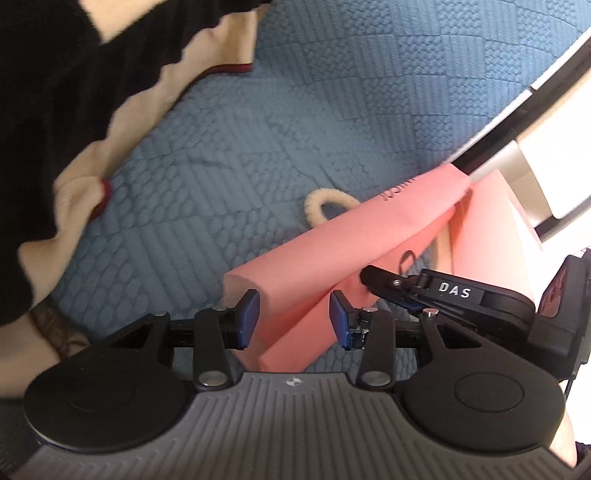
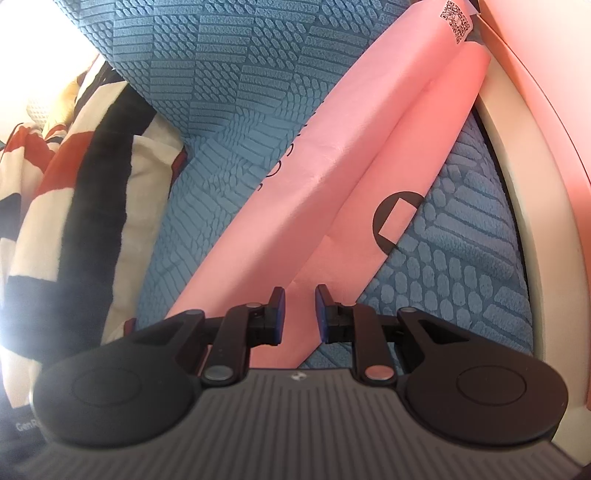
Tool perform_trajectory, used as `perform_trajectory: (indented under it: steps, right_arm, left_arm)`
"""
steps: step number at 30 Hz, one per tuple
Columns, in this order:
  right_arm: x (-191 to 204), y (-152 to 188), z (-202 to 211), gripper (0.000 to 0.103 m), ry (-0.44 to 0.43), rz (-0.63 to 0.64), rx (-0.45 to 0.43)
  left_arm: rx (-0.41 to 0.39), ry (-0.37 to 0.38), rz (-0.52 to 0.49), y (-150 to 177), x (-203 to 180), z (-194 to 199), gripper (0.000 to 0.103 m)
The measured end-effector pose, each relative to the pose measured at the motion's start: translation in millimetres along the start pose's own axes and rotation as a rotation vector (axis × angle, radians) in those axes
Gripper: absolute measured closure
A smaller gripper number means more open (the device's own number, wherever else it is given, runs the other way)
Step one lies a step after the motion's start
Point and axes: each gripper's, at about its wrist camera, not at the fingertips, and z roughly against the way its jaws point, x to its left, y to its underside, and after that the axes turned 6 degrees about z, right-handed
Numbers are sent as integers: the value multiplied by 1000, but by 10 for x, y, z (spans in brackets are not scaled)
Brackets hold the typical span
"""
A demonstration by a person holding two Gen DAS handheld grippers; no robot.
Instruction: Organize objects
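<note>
Two views show one pink paper bag (image 1: 332,236) lying flat on a blue quilted bedspread (image 1: 258,110).

From the left wrist, the left tool (image 1: 294,318) hovers just over the near end of the bag. Its blue pads (image 1: 248,317) stand apart, released, with the folded pink paper passing between them and neither pad pressing on it. A cream hair tie (image 1: 325,206) lies on the bedspread, partly tucked under the bag's far edge. To the right, the right tool (image 1: 373,284) reaches in from the side, its black body marked with white letters, its tips on the bag's lower fold. A black and cream blanket (image 1: 74,92) with dark red trim fills the upper left. A white frame (image 1: 517,147) with a dark edge runs along the upper right.

From the right wrist, the right tool (image 2: 298,314) has its pads only a narrow gap apart, with a strip of the pink paper running between them; whether they pinch it I cannot tell. The bag (image 2: 332,155) stretches away toward the upper right, showing a black round logo (image 2: 395,221) and a square code (image 2: 456,20) near its far end. A striped blanket (image 2: 74,184) in white, red and black lies bunched on the left. A cream rim (image 2: 517,184) curves along the right side.
</note>
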Motion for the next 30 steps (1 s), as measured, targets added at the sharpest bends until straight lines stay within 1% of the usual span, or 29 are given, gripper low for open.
perform_trajectory:
  steps: [3, 7, 9, 11, 12, 13, 15, 19, 21, 23, 24, 25, 28, 30]
  right_arm:
    - [25, 15, -3, 84, 10, 22, -7]
    - [42, 31, -11, 84, 18, 31, -17]
    - [59, 28, -17, 84, 24, 40, -17]
    - [92, 21, -20, 84, 34, 65, -18]
    - [109, 19, -20, 84, 40, 76, -19]
    - [126, 20, -25, 84, 46, 86, -20]
    - [162, 17, -29, 84, 58, 114, -21]
    - [206, 7, -35, 84, 71, 144, -22]
    - [203, 5, -42, 84, 70, 143, -24]
    - [195, 12, -44, 84, 68, 141, -27]
    - [192, 14, -49, 84, 66, 141, -29]
    - [195, 19, -54, 84, 63, 140, -30]
    - [216, 20, -67, 84, 70, 156, -27]
    - [229, 22, -72, 84, 69, 162, -26]
  left_arm:
    - [9, 49, -18, -30, 4, -62, 56]
    - [23, 53, -69, -97, -2, -128, 57]
    - [29, 92, -60, -141, 33, -134, 57]
    - [19, 117, -51, -176, 56, -115, 60]
    - [19, 147, -35, -199, 82, -108, 65]
    - [25, 190, -5, -224, 122, -104, 68]
    - [29, 252, 44, -280, 178, -89, 70]
    - [45, 388, 138, -381, 297, -104, 71]
    - [48, 433, 178, -423, 338, -117, 71]
    - [55, 460, 217, -467, 343, -122, 71]
    - [54, 490, 233, -497, 352, -122, 71]
    - [49, 499, 239, -526, 350, -121, 71]
    - [26, 439, 233, -611, 333, -139, 71]
    - [29, 443, 247, -672, 325, -163, 71]
